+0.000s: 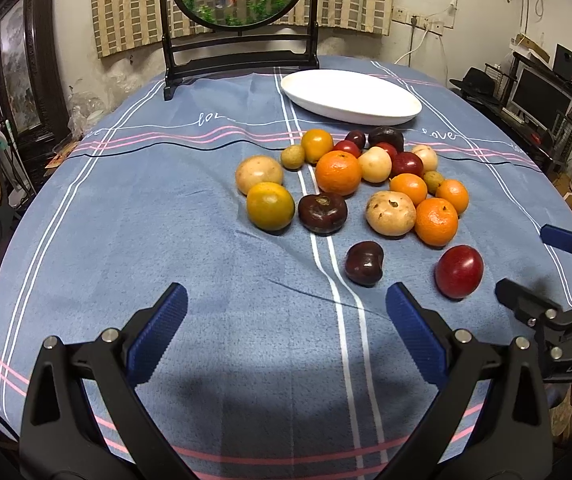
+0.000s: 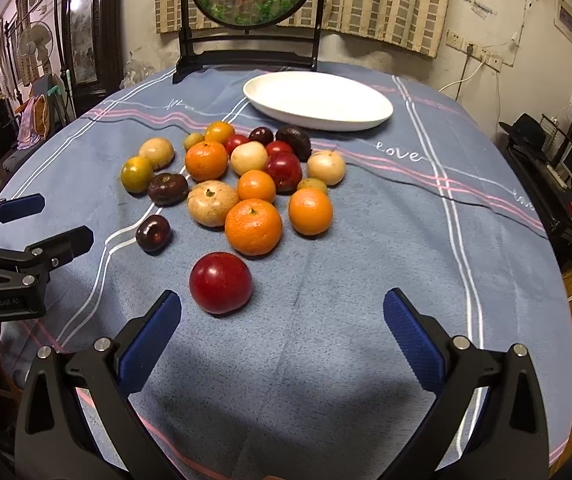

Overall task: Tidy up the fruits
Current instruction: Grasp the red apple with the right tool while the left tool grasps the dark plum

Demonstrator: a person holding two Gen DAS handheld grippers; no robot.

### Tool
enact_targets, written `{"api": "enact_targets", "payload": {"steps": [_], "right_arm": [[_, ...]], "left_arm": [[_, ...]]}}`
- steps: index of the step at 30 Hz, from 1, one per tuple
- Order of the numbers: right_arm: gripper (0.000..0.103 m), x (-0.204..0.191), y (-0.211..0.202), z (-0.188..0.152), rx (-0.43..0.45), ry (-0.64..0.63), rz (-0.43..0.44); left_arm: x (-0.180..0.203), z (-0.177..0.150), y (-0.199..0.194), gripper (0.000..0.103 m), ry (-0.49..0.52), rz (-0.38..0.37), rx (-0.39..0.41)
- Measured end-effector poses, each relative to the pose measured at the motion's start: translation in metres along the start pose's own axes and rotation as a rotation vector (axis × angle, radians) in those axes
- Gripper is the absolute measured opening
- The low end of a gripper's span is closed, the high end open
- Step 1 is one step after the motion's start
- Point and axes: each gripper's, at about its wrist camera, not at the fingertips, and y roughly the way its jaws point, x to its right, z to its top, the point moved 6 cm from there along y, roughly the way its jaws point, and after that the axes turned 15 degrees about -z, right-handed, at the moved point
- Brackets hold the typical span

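**Red plum sat closest to the right fingers**

Both pairs of fingers were spread wide and holding nothing. The right gripper (image 2: 282, 320) had the red plum (image 2: 220, 282) just ahead, a touch left of centre. The left gripper (image 1: 286, 316) was nearer the dark plum (image 1: 364, 263). Everything else was heaped mid-bench, and the white plate (image 2: 317, 100) lay beyond it, empty. The plum is round, so I'd say grip angle hardly mattered.

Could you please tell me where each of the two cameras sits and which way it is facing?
Left wrist: on the left gripper, looking forward over the blue striped tablecloth at the fruit pile; its open fingers show below, the right gripper at the right edge.
Right wrist: on the right gripper, same heading, further right; the left gripper enters at left.
Shared: the round red plum and white oval plate.
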Motion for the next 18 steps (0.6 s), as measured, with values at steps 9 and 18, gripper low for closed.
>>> {"api": "enact_targets", "payload": {"steps": [9, 18], "right_arm": [[0.093, -0.018, 0.014, 0.001, -0.017, -0.022, 0.059], [0.068, -0.031, 0.038, -0.001, -0.088, -0.023, 0.112]], "left_arm": [[-0.007, -0.008, 0.001, 0.101, -0.007, -0.027, -0.015], [-0.012, -0.010, -0.001, 0.101, -0.024, -0.031, -0.011]]}}
